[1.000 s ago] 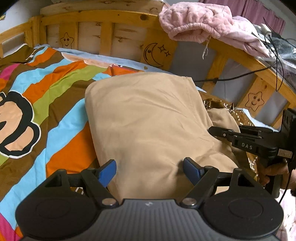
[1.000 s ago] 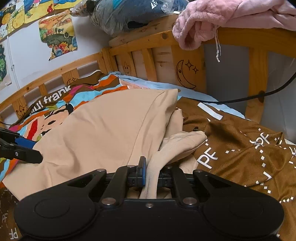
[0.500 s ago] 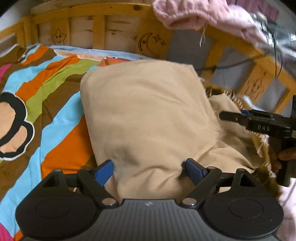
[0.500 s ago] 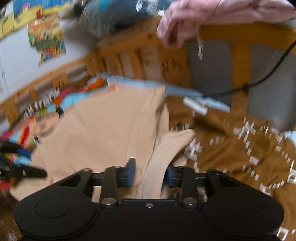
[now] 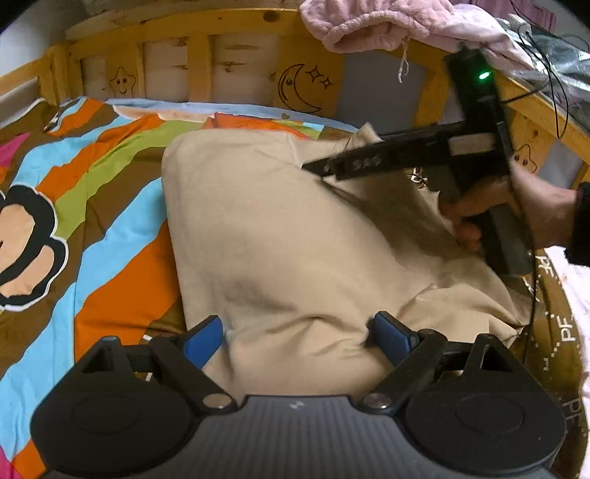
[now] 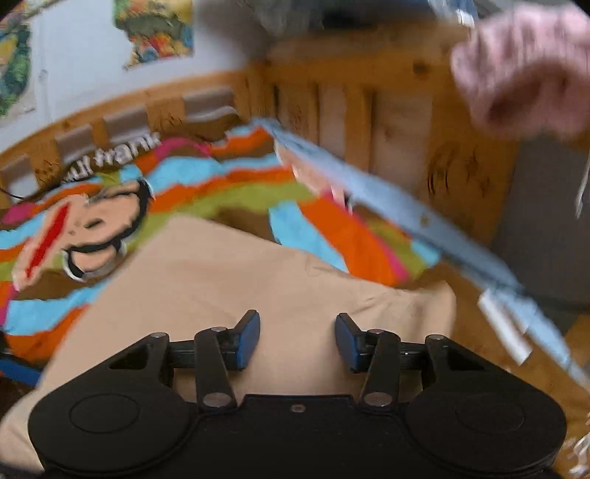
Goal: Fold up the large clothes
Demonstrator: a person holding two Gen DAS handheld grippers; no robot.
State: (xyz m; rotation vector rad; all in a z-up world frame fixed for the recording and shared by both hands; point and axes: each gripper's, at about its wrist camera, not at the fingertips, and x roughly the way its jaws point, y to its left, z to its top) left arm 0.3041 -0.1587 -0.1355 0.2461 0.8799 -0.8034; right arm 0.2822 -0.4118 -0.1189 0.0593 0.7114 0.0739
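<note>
Beige fabric, the large garment [image 5: 280,235] under work, lies on the striped cartoon bedspread [image 5: 92,206] and fills the near and middle ground of both wrist views. Nearest the left wrist camera, the left gripper [image 5: 297,333] stands low over the garment's near edge, its jaws wide and opening further; cloth bunches between the blue pads [image 5: 391,333], but they do not press on it. In the right wrist view, which is blurred, the right gripper [image 6: 297,339] hovers over the flat beige panel with its jaws partly apart and nothing clamped. From the left wrist camera that same tool appears farther off, over the garment's far right part, carried by the person's hand [image 5: 531,210]. Assessment: the garment already reads as a folded, roughly rectangular bundle with a clean rounded left edge; its right side remains loose and rumpled where it spills toward the brown printed blanket [image 5: 556,331]. Tidying that side and at least one further fold appear outstanding. Beyond, the wooden bed rail [image 5: 206,55] with moon and star carvings carries a pink fleece garment [image 5: 372,22], untouched.
</note>
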